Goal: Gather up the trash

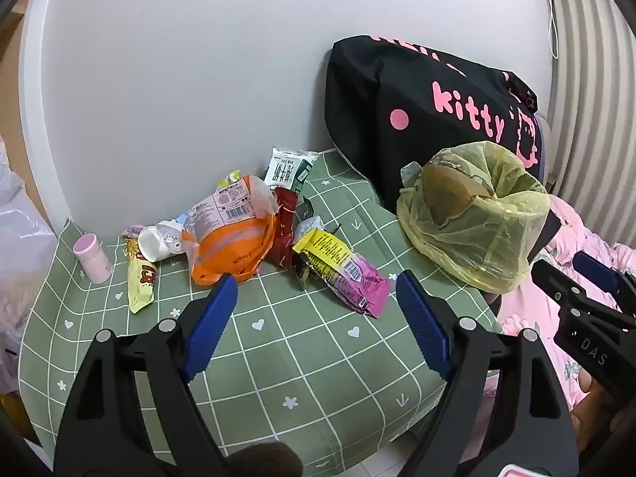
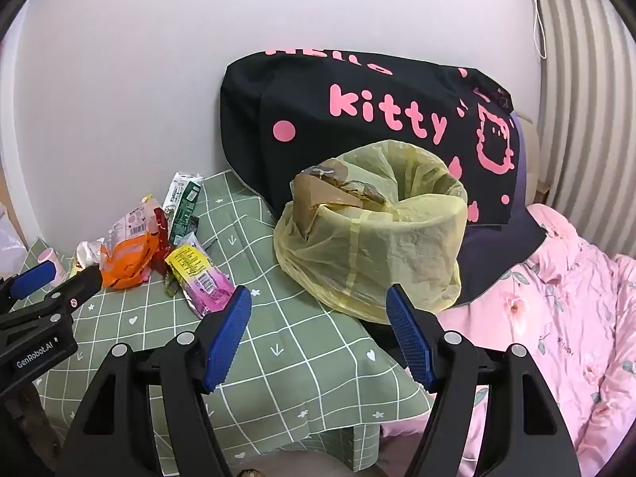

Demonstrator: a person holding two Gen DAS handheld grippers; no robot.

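**2 open grippers above the checked cloth, trash ahead**

The left gripper (image 1: 314,298) hangs above the green checked cloth (image 1: 278,357) and tilts downward toward it. Its 2 blue pads stand wide apart and nothing is between them. The right gripper (image 2: 318,314) is beside it, with the same downward tilt, also wide and empty. In the left wrist view the right gripper shows at the right edge, over the pink quilt (image 2: 556,298).

Just beyond the left gripper lies the yellow and purple wrapper (image 1: 342,270), flat on the cloth. Behind it, near the wall, the other trash lies in a loose pile: 1 orange bag (image 1: 230,238), 1 dark red wrapper (image 1: 284,226), 1 green and white carton (image 1: 288,169), 1 white crushed cup (image 1: 159,240) on its side, and 1 long yellow snack wrapper (image 1: 139,282). Some pieces overlap, so small scraps between them I cannot count. At the far left 1 pink bottle (image 1: 92,258) stands upright, apart from the pile.

In front of the right gripper stands 1 bin with a yellow liner (image 2: 377,238), at the right end of the cloth. Brown paper shows inside it. Behind the bin, 1 black pillow (image 2: 357,111) with pink letters leans against the white wall (image 1: 198,79).
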